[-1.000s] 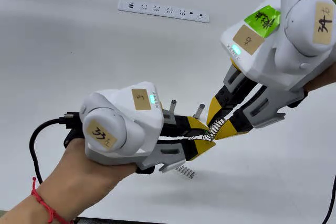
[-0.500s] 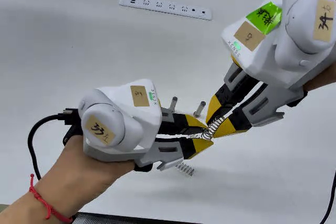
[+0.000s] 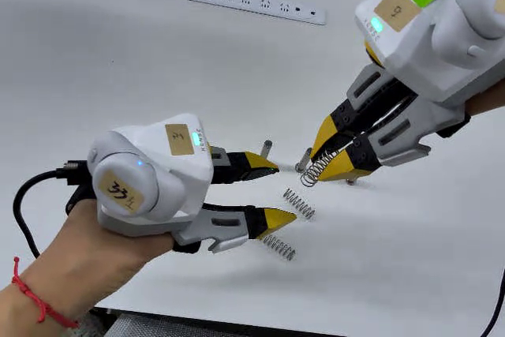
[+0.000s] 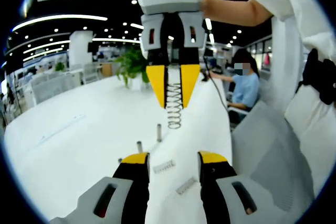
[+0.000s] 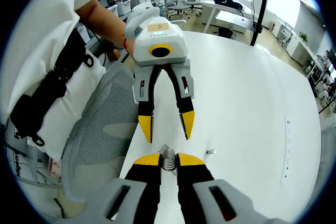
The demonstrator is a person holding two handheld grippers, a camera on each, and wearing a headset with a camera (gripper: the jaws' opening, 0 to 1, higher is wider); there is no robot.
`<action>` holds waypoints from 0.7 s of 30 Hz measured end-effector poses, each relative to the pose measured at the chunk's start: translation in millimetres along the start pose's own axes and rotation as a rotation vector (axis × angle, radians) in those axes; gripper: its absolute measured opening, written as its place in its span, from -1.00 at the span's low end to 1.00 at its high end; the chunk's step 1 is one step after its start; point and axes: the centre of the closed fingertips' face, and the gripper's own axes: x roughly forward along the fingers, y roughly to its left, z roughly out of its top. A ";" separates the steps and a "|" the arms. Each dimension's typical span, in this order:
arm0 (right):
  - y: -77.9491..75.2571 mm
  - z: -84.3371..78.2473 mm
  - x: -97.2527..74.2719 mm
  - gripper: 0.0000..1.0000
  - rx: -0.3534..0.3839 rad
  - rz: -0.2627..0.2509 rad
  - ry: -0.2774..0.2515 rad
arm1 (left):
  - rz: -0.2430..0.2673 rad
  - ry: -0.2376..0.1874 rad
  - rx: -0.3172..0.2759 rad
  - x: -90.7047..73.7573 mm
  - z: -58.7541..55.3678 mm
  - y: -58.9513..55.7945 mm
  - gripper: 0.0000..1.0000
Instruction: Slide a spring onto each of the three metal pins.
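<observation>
The right claw was clamped on a thin coiled metal spring, and the spring's free end stuck out past the tips. Just beside that end, a short grey metal pin stood upright on the white bench. A second pin stood near the left claw, whose jaws were wide apart. Two loose springs lay flat on the bench, one between the claws and one just below the left claw. A hand held the left claw, pointing it at the right claw.
</observation>
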 end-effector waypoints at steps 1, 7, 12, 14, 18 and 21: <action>-4.9 0.1 -0.1 -0.76 0.010 -0.011 -0.004 | 0.004 -0.003 -0.009 -2.0 -1.7 2.1 -0.20; -22.3 -2.8 4.5 -0.76 0.040 -0.060 0.003 | 0.040 0.019 0.011 -9.1 -14.5 13.7 0.07; -35.4 -1.8 8.4 -0.76 0.059 -0.093 0.005 | 0.057 0.036 0.048 -13.1 -21.2 21.2 0.29; -43.2 -4.2 10.1 -0.76 0.068 -0.106 0.010 | 0.057 0.033 0.047 -14.5 -22.7 23.4 0.36; -54.5 -8.4 13.2 -0.76 0.084 -0.124 0.019 | 0.058 0.043 0.047 -15.3 -27.0 26.3 0.46; -58.9 -9.7 17.4 -0.76 0.091 -0.140 0.033 | 0.059 0.051 0.049 -16.0 -31.8 28.4 0.57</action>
